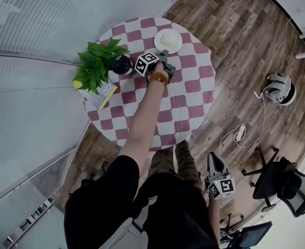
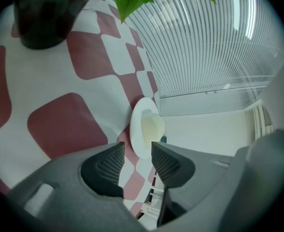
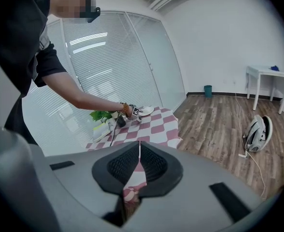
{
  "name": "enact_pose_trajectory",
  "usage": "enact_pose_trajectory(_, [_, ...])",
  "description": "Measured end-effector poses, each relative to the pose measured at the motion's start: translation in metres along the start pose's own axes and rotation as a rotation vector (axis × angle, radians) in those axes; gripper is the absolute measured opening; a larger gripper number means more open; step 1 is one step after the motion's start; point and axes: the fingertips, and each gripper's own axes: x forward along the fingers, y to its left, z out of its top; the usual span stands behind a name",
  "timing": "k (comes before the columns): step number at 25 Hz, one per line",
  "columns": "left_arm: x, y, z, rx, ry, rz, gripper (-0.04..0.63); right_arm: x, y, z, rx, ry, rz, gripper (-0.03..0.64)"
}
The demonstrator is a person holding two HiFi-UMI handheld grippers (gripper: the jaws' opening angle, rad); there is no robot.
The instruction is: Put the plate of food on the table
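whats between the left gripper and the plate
Nothing but checkered tablecloth: the left gripper view shows the plate just beyond the left gripper and its open fingers.

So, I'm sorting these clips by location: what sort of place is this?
Most likely an office room rather than a home: glass partition walls with slatted blinds, a black wheeled office chair on the wood-plank floor, and one small round table with a red-and-white checked cloth.
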Motion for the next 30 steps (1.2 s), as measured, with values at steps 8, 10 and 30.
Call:
enact_pose_trajectory(8, [-0.069, 0.041, -0.032, 0.005, 0.023, 0.062, 0.156, 0.004, -0.007, 0.025, -0.025, -0.073, 0.047, 0.014])
enact_pose_trajectory(10, [-0.091, 0.059, -0.046, -0.003, 0.029, 0.081, 0.156, 0.006, -0.007, 0.031, -0.036, -0.086, 0.066, 0.014])
enact_pose_trajectory(30, [-0.338, 0.233, -0.149, -0.053, -0.064, 0.252, 0.156, -0.009, -0.02, -0.002, -0.155, -0.069, 0.274, 0.014])
